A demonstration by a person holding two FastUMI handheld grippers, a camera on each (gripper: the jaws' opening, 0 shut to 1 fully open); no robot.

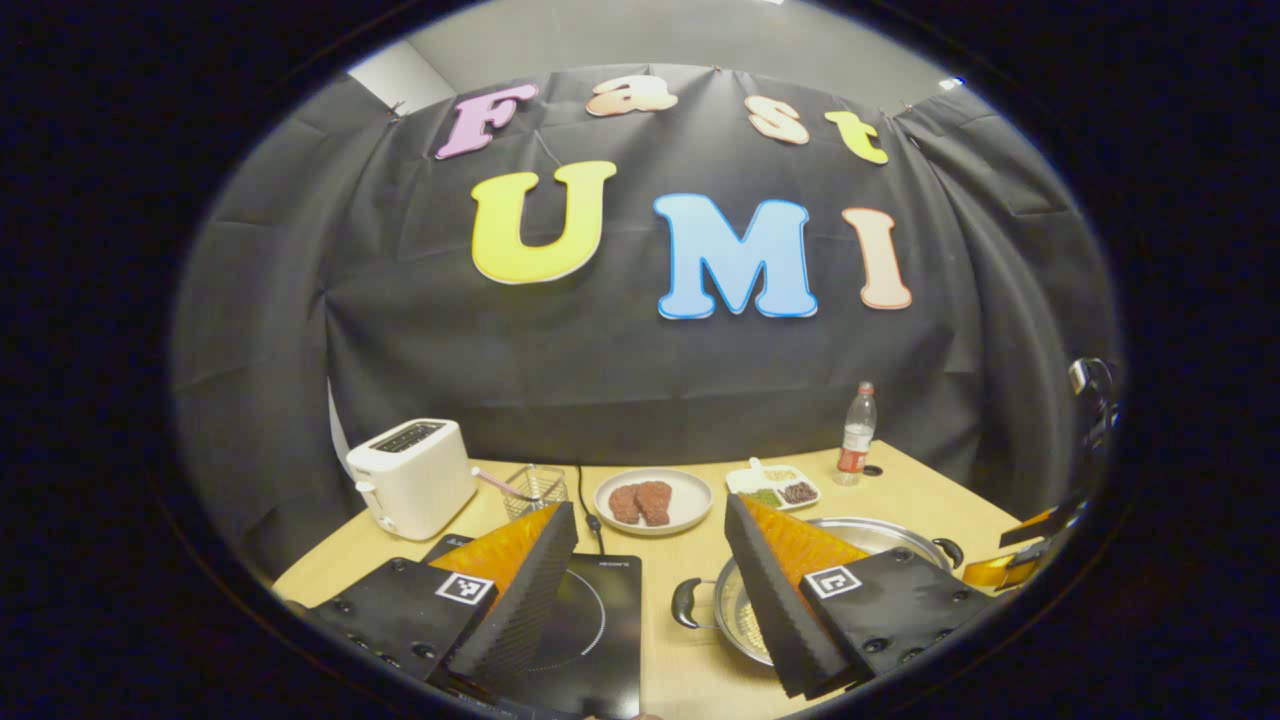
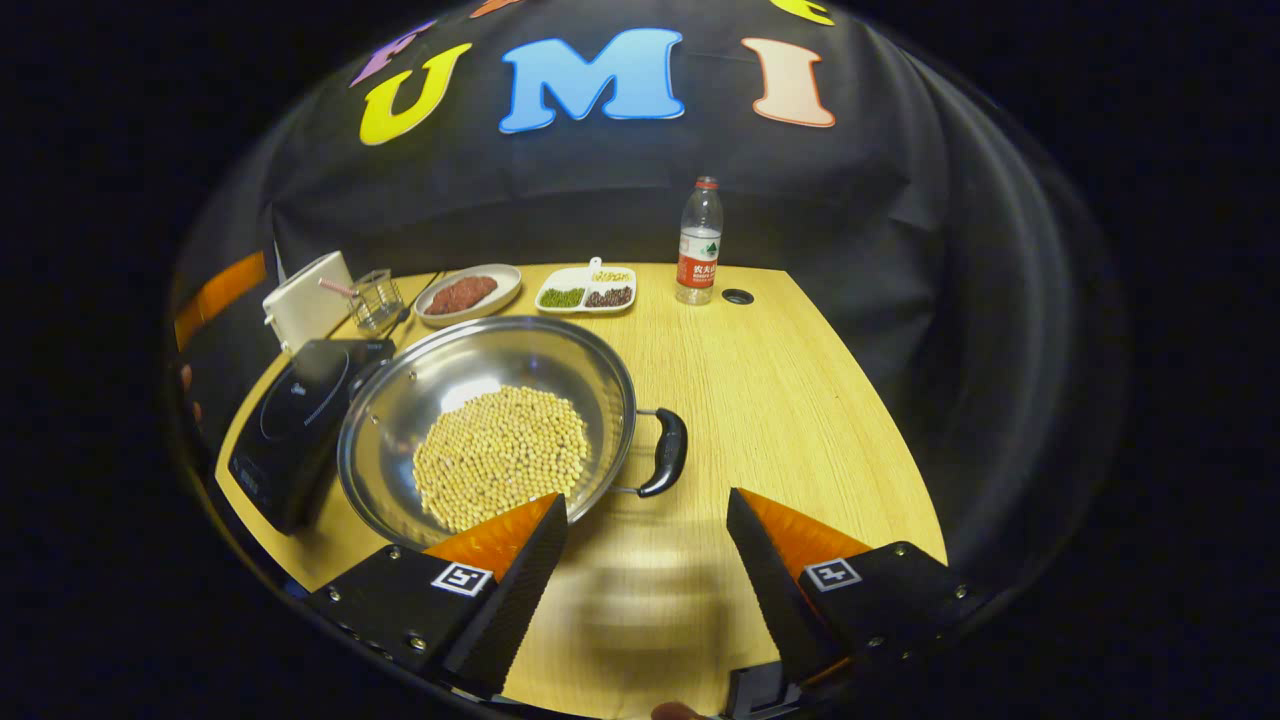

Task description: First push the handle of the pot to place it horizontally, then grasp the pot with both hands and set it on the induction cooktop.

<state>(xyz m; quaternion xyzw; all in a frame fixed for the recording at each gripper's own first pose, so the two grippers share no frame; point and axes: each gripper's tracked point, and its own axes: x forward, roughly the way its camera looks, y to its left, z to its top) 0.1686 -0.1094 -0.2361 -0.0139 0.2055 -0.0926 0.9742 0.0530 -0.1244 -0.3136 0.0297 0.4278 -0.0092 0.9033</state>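
Note:
A steel pot [image 2: 470, 365] holding yellow beans [image 2: 500, 455] sits on the wooden table, right beside the black induction cooktop [image 2: 300, 420]. One black pot handle [image 2: 668, 452] points to the right, just beyond my right gripper [image 2: 645, 505], which hovers open over the table at the pot's near rim. In the left gripper view the left gripper [image 1: 650, 540] is open above the gap between the cooktop [image 1: 590, 620] and the pot [image 1: 880, 535], whose near handle [image 1: 685, 605] lies between the fingers. The right gripper [image 1: 1030, 550] shows at the far right edge.
Along the back of the table stand a white toaster [image 1: 412, 475], a small wire basket [image 1: 535, 488], a plate of meat [image 1: 652, 500], a divided dish of beans [image 1: 775, 485] and a water bottle [image 2: 699, 242]. Bare table [image 2: 800, 400] lies to the pot's right.

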